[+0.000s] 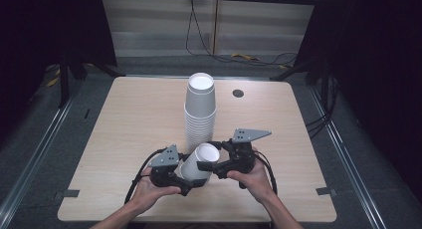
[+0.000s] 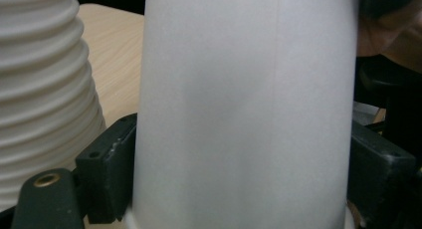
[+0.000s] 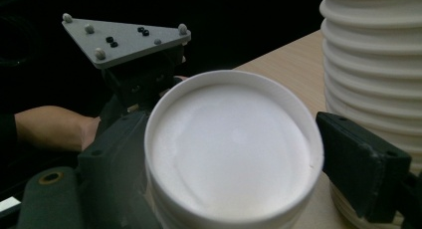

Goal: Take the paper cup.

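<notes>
A white paper cup (image 1: pixel 201 157) lies tilted above the table's near middle, with its closed base turned up toward the far side. My left gripper (image 1: pixel 189 181) is shut on its side wall from the left. In the left gripper view the wall (image 2: pixel 244 89) stands between both black pads (image 2: pixel 107 174). My right gripper (image 1: pixel 211 167) comes from the right and is shut around the base end. In the right gripper view the round base (image 3: pixel 234 144) faces the camera between the pads (image 3: pixel 363 164), and rim ridges show beneath it.
A tall stack of upturned white cups (image 1: pixel 200 109) stands mid-table just behind the held cup, close beside it (image 2: pixel 40 89) (image 3: pixel 373 64). The wooden table (image 1: pixel 124 129) has a dark round grommet (image 1: pixel 238 93) at the back. Cables lie on the floor beyond.
</notes>
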Demonstrator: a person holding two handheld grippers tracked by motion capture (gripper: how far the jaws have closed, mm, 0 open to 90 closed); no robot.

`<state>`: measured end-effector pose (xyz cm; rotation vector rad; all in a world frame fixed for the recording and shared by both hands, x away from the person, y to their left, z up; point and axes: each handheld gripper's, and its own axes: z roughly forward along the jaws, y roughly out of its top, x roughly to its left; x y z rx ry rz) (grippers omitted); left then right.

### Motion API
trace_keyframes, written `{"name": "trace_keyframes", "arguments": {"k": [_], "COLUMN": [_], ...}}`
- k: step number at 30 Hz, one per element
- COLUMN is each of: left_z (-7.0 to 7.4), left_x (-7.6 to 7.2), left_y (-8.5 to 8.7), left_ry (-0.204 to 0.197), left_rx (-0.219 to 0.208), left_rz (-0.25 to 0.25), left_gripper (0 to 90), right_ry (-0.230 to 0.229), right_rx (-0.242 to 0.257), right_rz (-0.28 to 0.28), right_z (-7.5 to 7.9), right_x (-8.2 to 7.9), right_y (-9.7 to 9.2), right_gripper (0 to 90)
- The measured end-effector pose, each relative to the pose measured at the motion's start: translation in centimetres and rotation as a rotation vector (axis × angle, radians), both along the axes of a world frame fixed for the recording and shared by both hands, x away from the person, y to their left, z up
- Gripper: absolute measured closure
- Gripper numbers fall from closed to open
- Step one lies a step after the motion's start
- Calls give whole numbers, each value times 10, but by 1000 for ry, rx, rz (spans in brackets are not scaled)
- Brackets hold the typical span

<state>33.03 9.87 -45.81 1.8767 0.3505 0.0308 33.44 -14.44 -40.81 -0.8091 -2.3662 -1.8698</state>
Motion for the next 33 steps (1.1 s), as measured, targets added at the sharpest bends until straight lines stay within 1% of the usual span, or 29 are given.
{"name": "trace_keyframes", "arguments": {"k": [1,5,7,8,9,10,11,12,13,14,17,19,21,23,25,28,32,33], "left_z": [0,-1,-1,0,0,1,2,4,5,7,9,9,9,9,10,13,14,14], "left_x": [0,3,4,4,5,5,6,6,6,7,8,9,10,11,11,12,12,12], "left_y": [1,5,6,6,7,7,7,7,8,8,11,13,14,14,13,13,14,14], "left_ry": [9,23,33,45,47,55,55,46,45,46,40,47,44,52,51,54,56,58], "left_rx": [-1,20,37,41,53,61,65,79,85,87,104,112,135,157,187,194,202,219], "left_rz": [5,13,13,12,10,11,11,9,7,8,11,18,28,25,21,19,11,13], "left_gripper": [146,146,146,146,146,146,146,146,146,146,146,146,146,146,146,146,147,147], "right_ry": [3,-1,-3,2,7,3,-1,-2,-4,-3,-17,-20,-25,-17,-16,-15,-24,-28], "right_rx": [1,-1,0,8,11,7,6,9,3,3,-10,-10,-35,-46,-67,-90,-119,-137], "right_rz": [-2,-9,-15,-19,-21,-24,-25,-27,-30,-30,-36,-36,-35,-23,-12,-2,1,3], "right_z": [0,2,3,3,4,4,4,4,5,6,8,9,9,8,6,4,5,5], "right_x": [0,0,1,1,1,1,2,2,2,2,2,1,1,1,1,0,-1,-1], "right_y": [-1,-4,-7,-8,-10,-11,-12,-14,-15,-17,-20,-22,-23,-24,-23,-21,-22,-22], "right_gripper": [143,139,139,139,139,140,142,143,143,144,146,146,146,143,139,139,139,138]}}
